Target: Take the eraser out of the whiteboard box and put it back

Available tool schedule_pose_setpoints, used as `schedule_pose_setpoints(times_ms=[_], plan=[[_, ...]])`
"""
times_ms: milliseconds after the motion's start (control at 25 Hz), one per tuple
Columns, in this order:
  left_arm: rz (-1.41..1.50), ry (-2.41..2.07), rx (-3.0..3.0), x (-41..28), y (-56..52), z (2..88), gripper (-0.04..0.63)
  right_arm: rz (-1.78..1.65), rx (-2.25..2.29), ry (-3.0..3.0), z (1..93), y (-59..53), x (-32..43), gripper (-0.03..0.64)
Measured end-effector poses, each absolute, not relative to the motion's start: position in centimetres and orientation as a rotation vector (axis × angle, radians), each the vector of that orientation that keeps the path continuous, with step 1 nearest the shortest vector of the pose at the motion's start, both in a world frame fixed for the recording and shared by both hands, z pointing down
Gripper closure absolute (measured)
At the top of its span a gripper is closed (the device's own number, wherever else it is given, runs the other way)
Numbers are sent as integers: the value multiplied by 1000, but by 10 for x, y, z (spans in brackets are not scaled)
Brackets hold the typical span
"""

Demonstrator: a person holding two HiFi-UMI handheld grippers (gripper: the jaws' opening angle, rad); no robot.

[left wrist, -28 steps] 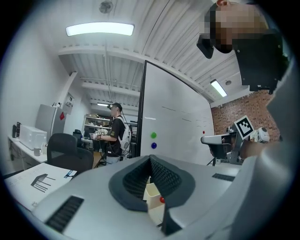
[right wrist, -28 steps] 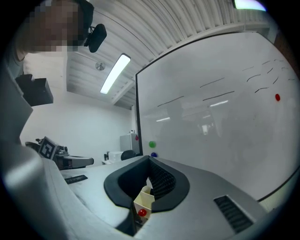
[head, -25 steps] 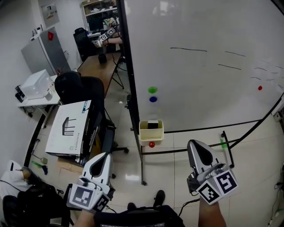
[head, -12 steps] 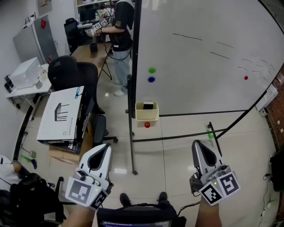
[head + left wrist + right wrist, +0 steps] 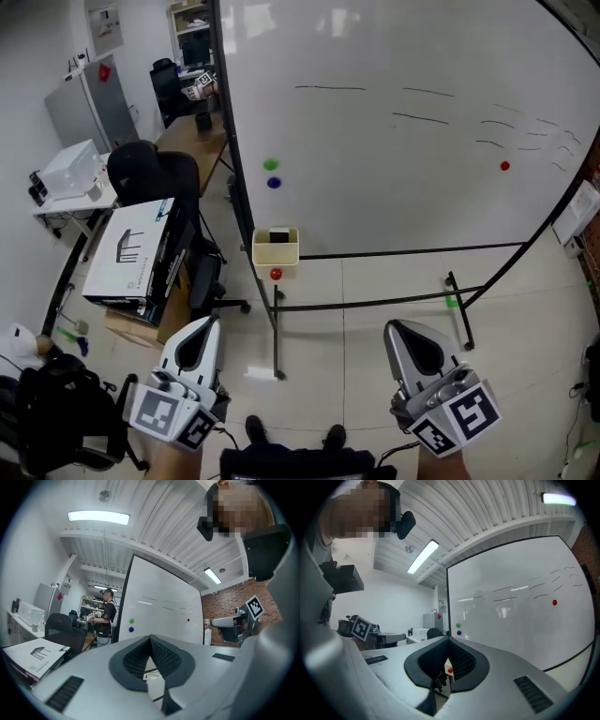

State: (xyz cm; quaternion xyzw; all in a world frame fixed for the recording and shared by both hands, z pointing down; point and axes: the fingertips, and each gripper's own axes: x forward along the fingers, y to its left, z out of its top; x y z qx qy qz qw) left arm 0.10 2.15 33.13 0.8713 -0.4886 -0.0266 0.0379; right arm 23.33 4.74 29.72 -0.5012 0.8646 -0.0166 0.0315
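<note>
Down near the person, the left gripper [image 5: 204, 330] and the right gripper [image 5: 398, 333] are both pinching closed on nothing. Far ahead, the dark eraser [image 5: 278, 235] is sitting inside the whiteboard box [image 5: 276, 255] hanging on the whiteboard [image 5: 394, 187]. It could be waiting to come out, or already back. If coming out, open wide first and reach in straight from above.

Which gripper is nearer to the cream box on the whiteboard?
Left. In the head view the left gripper is below the box, slightly to its left; the right gripper is below it and farther to the right.
</note>
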Motion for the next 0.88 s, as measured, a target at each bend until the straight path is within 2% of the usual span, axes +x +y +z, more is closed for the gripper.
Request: schedule_pose_setpoints(times_ms=[240, 880], plan=[[-31, -1483, 2729, 10, 39, 326, 575, -77, -1584, 2616, 302, 59, 251, 600], [-24, -1420, 2748, -25, 54, 329, 576, -50, -1609, 2591, 292, 70, 219, 600]])
